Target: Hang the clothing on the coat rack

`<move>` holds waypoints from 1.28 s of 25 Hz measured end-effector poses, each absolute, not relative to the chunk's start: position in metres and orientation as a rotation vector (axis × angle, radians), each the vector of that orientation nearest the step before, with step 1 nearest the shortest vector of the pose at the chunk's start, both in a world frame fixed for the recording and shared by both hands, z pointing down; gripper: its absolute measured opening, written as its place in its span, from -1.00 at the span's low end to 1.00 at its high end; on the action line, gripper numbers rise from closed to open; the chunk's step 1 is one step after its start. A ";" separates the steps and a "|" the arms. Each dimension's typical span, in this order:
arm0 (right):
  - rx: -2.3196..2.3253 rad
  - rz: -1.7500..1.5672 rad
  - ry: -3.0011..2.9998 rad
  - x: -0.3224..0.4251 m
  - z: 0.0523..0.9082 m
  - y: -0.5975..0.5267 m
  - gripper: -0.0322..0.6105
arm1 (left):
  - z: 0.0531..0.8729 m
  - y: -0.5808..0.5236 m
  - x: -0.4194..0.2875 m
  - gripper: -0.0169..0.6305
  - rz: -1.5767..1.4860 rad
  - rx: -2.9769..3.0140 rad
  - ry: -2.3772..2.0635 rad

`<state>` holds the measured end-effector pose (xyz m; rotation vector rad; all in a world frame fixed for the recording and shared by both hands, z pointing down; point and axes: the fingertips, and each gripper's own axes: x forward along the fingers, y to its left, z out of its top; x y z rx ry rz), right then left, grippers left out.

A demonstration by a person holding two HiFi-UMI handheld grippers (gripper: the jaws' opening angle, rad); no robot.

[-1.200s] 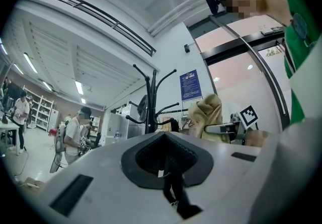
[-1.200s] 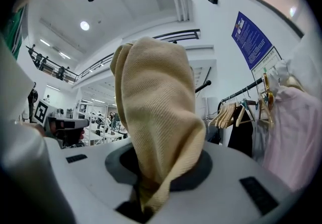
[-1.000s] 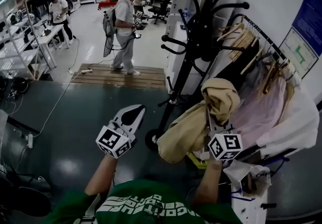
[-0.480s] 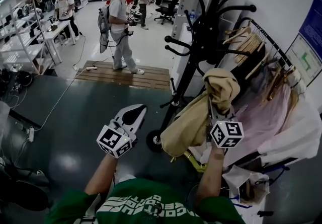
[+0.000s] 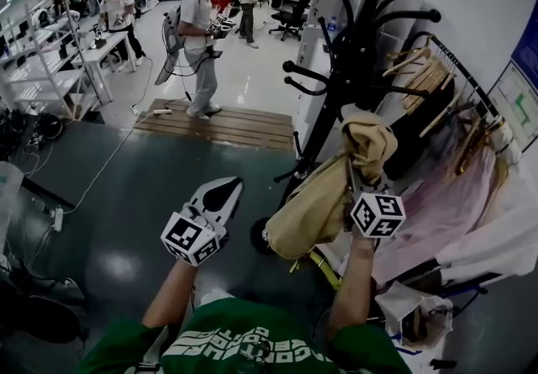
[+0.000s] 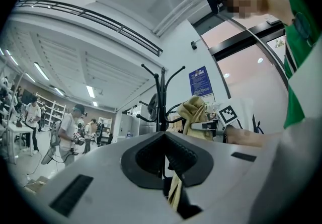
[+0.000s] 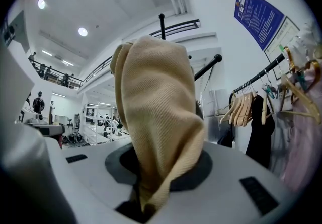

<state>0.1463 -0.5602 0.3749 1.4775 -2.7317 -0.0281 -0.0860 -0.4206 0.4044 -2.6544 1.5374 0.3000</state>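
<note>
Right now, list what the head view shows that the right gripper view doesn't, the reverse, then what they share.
Head view only: the left gripper and the wooden platform on the floor. Right gripper view only: the jaws of the right gripper clamped on the tan garment. Both: that garment, the black coat rack and wooden hangers.

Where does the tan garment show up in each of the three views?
Head view: tan garment right of centre, hanging beside the black coat rack.
Left gripper view: tan garment small, near centre, just right of the rack's pole.
Right gripper view: tan garment fills the centre, rising from between the jaws.
Shared landmark: the black coat rack.
</note>
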 end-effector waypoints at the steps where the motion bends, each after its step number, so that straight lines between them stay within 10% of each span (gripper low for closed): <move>1: 1.473 -0.024 -2.734 0.146 0.375 -0.562 -0.58 | 0.405 -0.421 -0.086 -0.94 0.299 -2.653 1.540; 32: 1.319 0.253 -2.654 0.122 0.471 -0.606 -0.58 | 0.412 -0.425 -0.091 -0.94 0.281 -2.649 1.585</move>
